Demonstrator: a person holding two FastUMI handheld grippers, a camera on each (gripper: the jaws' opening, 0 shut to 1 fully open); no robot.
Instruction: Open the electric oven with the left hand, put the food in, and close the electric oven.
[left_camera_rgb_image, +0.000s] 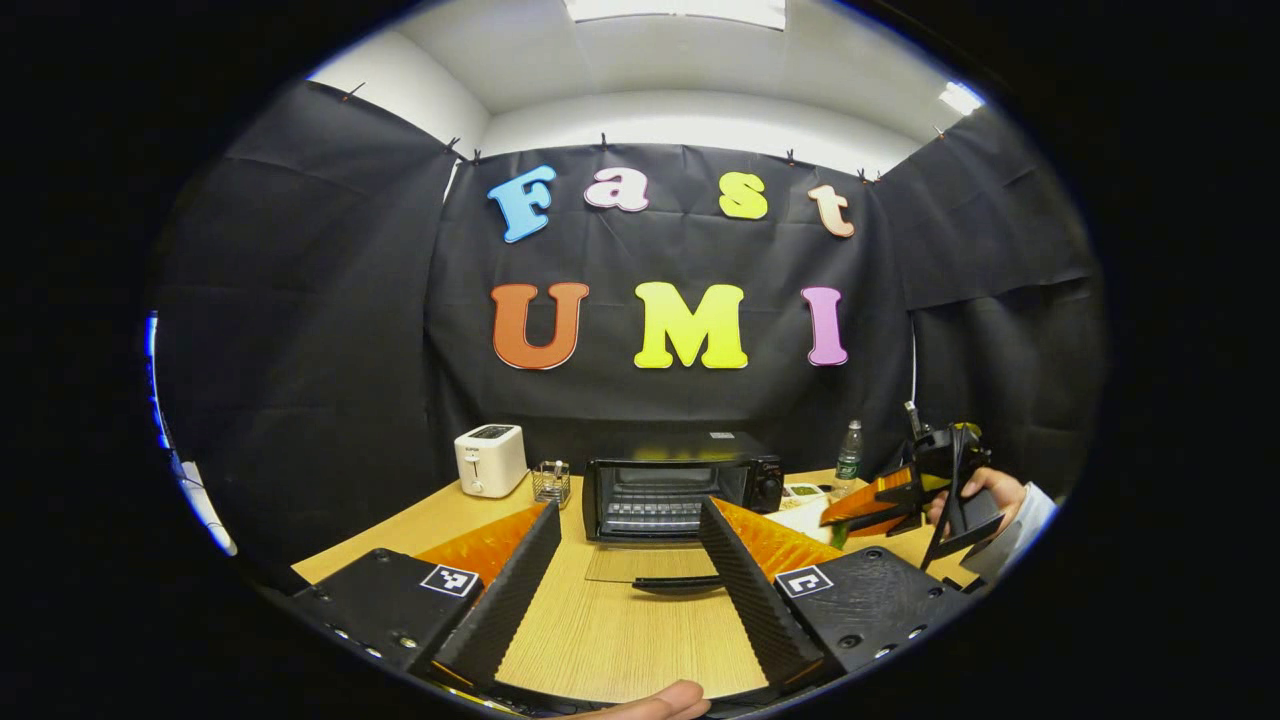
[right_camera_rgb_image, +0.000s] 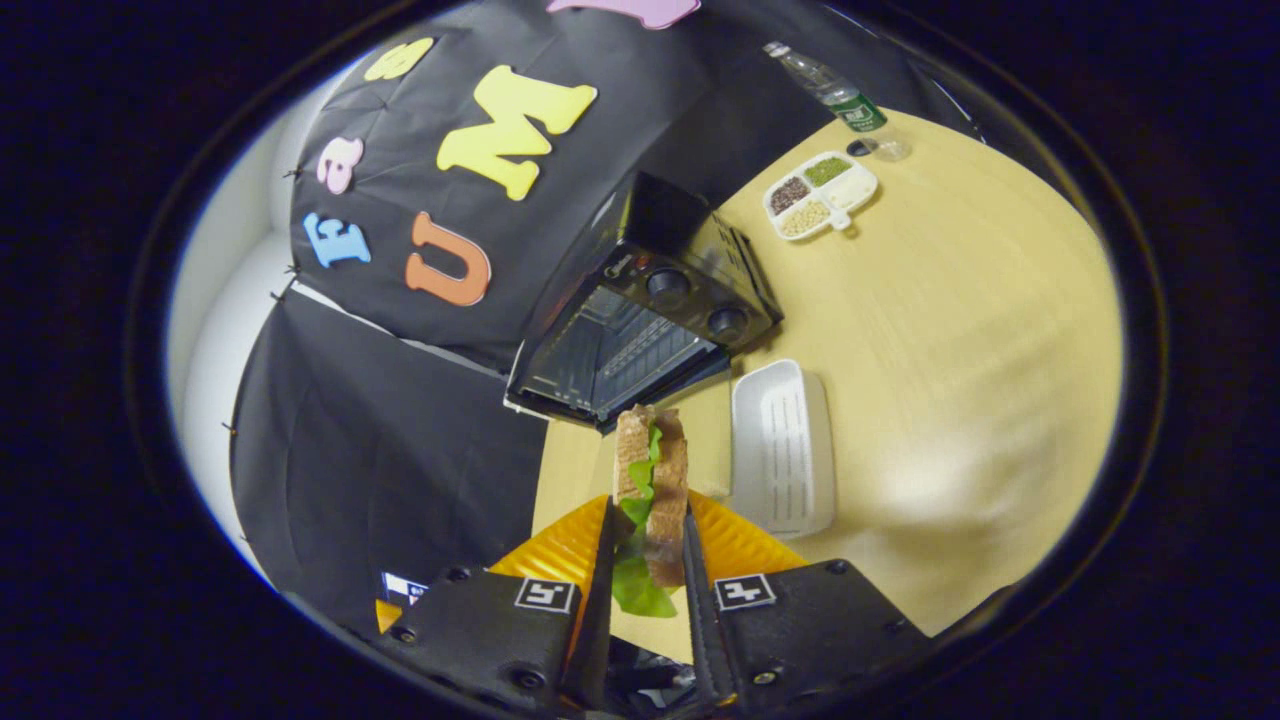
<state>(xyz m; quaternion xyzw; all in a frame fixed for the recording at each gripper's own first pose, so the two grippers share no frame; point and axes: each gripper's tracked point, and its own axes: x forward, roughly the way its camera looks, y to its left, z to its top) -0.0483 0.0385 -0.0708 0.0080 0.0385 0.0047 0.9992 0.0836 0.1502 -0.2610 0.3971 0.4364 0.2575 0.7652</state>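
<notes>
Clamped between the right gripper's (right_camera_rgb_image: 648, 560) jaws, the sandwich (right_camera_rgb_image: 652, 480) hangs above the bench (right_camera_rgb_image: 950, 330), just short of the oven (right_camera_rgb_image: 640, 320), whose door (left_camera_rgb_image: 650, 572) lies flat open. Left gripper (left_camera_rgb_image: 630, 570) faces the oven, jaws wide and empty. Beside the oven lies a white tray (right_camera_rgb_image: 782, 445).
</notes>
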